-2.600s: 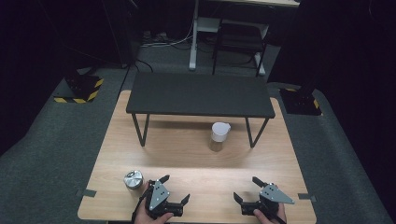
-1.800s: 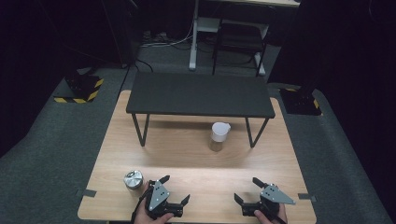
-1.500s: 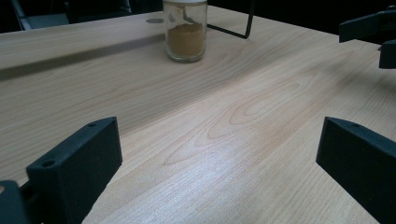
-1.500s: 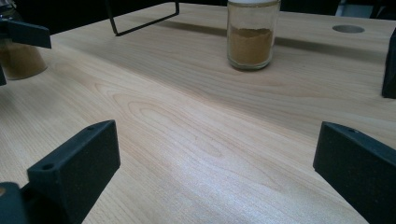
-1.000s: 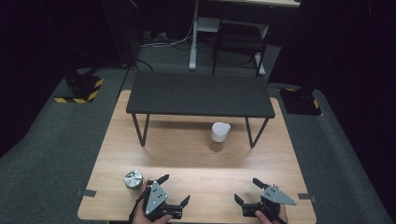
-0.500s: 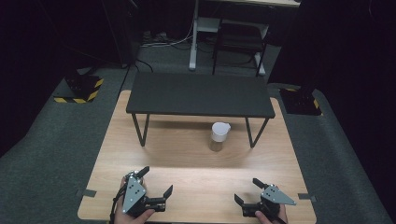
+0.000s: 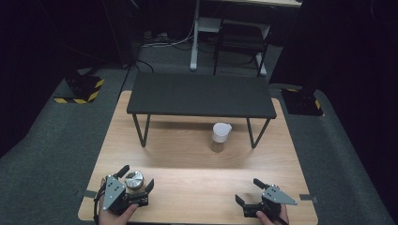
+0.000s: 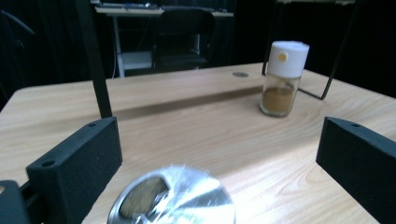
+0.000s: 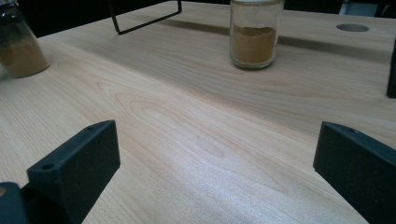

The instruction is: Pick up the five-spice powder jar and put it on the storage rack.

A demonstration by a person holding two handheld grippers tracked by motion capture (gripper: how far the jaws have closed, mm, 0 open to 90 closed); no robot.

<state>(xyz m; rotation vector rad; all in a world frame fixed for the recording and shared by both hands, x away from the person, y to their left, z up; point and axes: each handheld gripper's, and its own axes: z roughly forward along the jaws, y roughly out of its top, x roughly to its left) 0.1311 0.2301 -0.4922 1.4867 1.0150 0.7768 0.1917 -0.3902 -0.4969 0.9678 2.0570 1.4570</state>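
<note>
A small jar with a silver lid (image 7: 133,179) stands near the table's front left and holds brown powder. My left gripper (image 7: 136,178) is open, one jaw on each side of that jar and neither touching it. In the left gripper view the silver lid (image 8: 173,199) lies blurred, low between the jaws of the left gripper (image 8: 219,154). A white-capped jar of brown powder (image 7: 220,133) stands by the black shelf's right legs, also visible as the white-capped jar (image 8: 282,79). My right gripper (image 7: 248,191) rests open at the front right with nothing in it.
A low black shelf (image 7: 202,93) on thin wire legs spans the back of the wooden table (image 7: 197,164). In the right gripper view the white-capped jar's glass body (image 9: 254,35) stands ahead and the other jar (image 9: 18,49) at far left.
My left gripper has moved left across the front edge and now has the silver-lidded jar between its open jaws. The right gripper and the white-capped jar stayed put.
</note>
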